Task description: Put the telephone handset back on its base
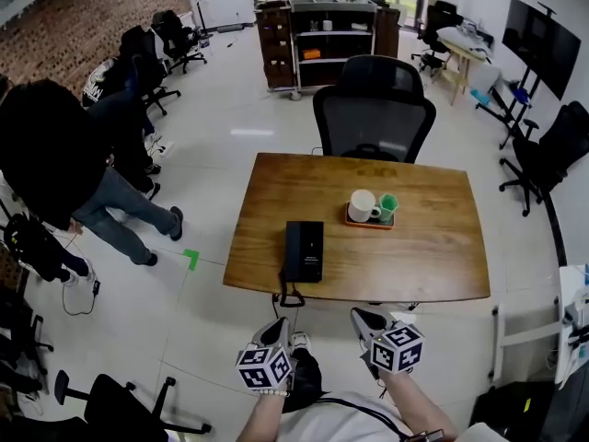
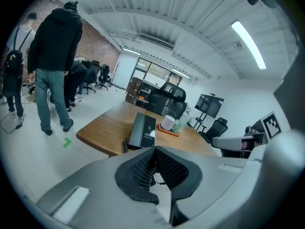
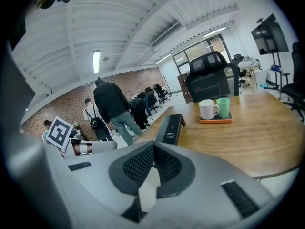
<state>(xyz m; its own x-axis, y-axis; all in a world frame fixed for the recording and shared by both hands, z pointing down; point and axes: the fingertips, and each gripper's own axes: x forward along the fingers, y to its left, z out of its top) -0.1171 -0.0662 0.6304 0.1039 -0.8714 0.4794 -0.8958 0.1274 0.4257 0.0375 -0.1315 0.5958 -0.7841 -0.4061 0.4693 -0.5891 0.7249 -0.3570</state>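
Observation:
A black telephone [image 1: 304, 251] lies near the front left of the wooden table [image 1: 414, 265]; its coiled cord [image 1: 291, 296] hangs over the front edge. The handset seems to run along the phone's left side, but I cannot tell whether it is seated. In the left gripper view the telephone [image 2: 143, 131] is ahead and above the jaws; in the right gripper view the telephone [image 3: 169, 128] is ahead and slightly left. My left gripper [image 1: 279, 326] [image 2: 153, 149] and right gripper [image 1: 362, 319] [image 3: 153, 144] hover short of the table edge, both shut and empty.
An orange tray [image 1: 370, 220] with a white mug [image 1: 363, 205] and a green cup [image 1: 388, 204] sits mid-table. A black office chair [image 1: 373, 109] stands behind the table. People [image 1: 55, 155] stand at the left, and a shelf unit [image 1: 322, 40] is at the back.

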